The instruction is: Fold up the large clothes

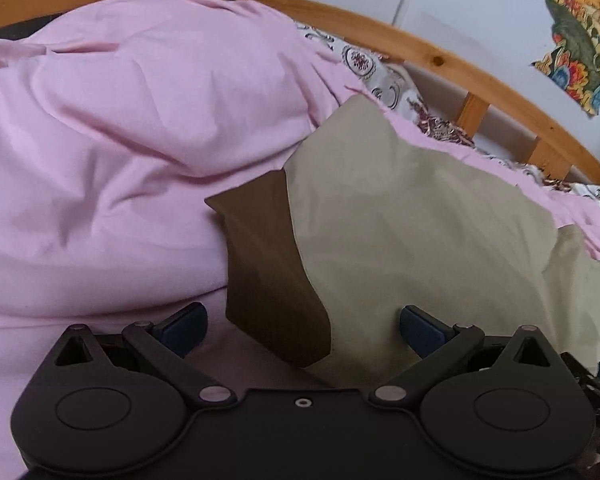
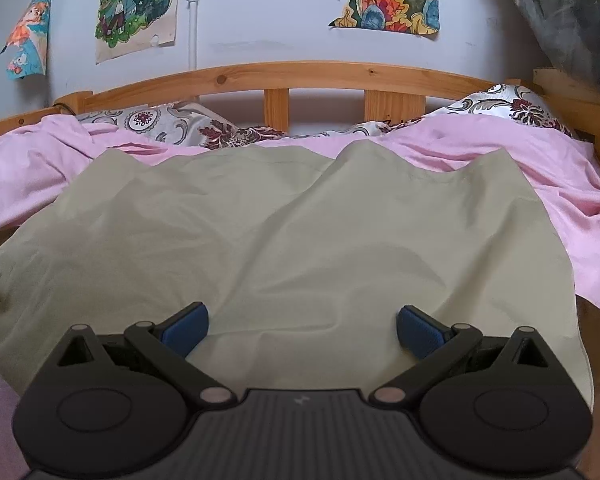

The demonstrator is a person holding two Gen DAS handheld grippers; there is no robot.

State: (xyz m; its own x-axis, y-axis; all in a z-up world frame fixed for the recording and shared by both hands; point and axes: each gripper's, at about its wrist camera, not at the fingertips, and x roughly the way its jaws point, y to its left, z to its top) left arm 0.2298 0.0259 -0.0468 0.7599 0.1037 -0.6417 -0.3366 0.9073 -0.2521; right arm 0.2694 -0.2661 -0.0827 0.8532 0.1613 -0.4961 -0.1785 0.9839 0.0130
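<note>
A large beige garment [image 2: 284, 236] lies spread on the pink bed cover, its far edge wavy. In the left wrist view the same beige garment [image 1: 416, 232] shows a brown part [image 1: 268, 276] along its left side, folded under or sticking out. My left gripper [image 1: 302, 330] is open, its blue pads [image 1: 182, 330] either side of that brown edge, just above the cloth. My right gripper [image 2: 302, 330] is open too, hovering over the near middle of the beige cloth with nothing between its pads [image 2: 418, 330].
A bulky pink duvet [image 1: 120, 140] rises to the left. Patterned pillows [image 2: 204, 126] lie along a wooden bed frame [image 2: 300, 72] at the far side. Posters [image 2: 138, 4] hang on the wall. Brown cloth [image 2: 596, 344] shows at the garment's right edge.
</note>
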